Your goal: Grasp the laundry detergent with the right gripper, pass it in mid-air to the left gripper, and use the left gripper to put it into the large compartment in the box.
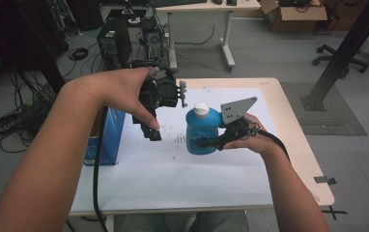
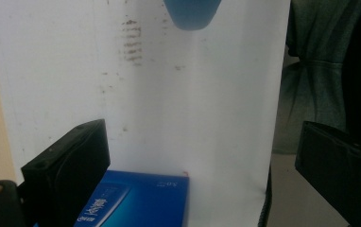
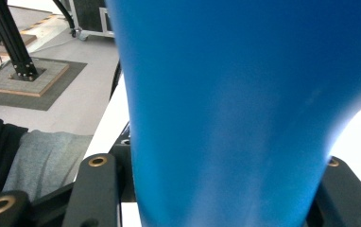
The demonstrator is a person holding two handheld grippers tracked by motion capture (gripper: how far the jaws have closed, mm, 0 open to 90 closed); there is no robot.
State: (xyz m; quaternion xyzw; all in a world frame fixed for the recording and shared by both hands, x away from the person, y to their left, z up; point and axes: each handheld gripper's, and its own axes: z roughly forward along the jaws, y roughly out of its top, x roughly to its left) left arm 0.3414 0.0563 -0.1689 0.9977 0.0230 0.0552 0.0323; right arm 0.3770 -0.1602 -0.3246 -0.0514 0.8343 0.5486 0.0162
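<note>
The right gripper (image 1: 206,142) clamps the blue bottle (image 1: 202,131); its white cap (image 1: 201,109) appears from above. The left gripper (image 2: 202,170) is open and empty over the box (image 2: 136,201).

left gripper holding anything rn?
No, in the left gripper view the jaws of the left gripper stand wide apart with nothing clamped between them, just the white sheet and blue box beyond.
</note>
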